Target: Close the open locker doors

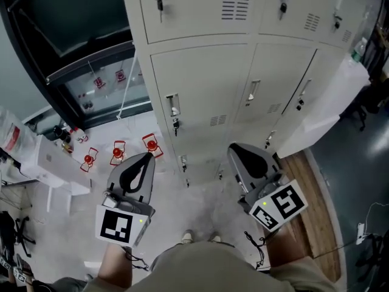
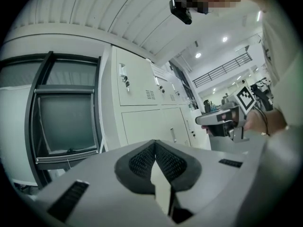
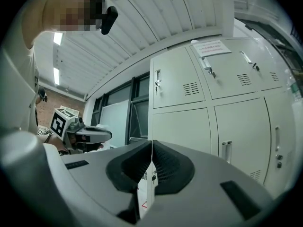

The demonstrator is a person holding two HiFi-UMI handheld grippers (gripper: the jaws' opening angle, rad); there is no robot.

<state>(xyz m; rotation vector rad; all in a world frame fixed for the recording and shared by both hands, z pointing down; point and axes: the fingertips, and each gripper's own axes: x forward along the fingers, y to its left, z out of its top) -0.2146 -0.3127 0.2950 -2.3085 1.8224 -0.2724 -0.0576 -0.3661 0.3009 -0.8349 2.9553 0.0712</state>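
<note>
A bank of cream metal lockers (image 1: 200,78) stands straight ahead in the head view. Most of its doors lie flush, with keys hanging in their locks. At the far right one door (image 1: 328,105) stands swung out towards me. My left gripper (image 1: 148,156) is held low in front of the bottom lockers, shut, with nothing between its pads. My right gripper (image 1: 234,146) is beside it, also shut and empty, left of the open door. In the left gripper view the jaws (image 2: 155,143) meet at their tips. The right gripper view shows its jaws (image 3: 151,143) closed before shut doors (image 3: 180,77).
A dark-framed window (image 1: 73,35) runs along the wall left of the lockers. Below it are red-marked items (image 1: 118,152) on the pale floor and a white bench (image 1: 55,160) with bottles. A wooden strip (image 1: 313,193) lies under the open door. My feet (image 1: 188,236) are close to the lockers.
</note>
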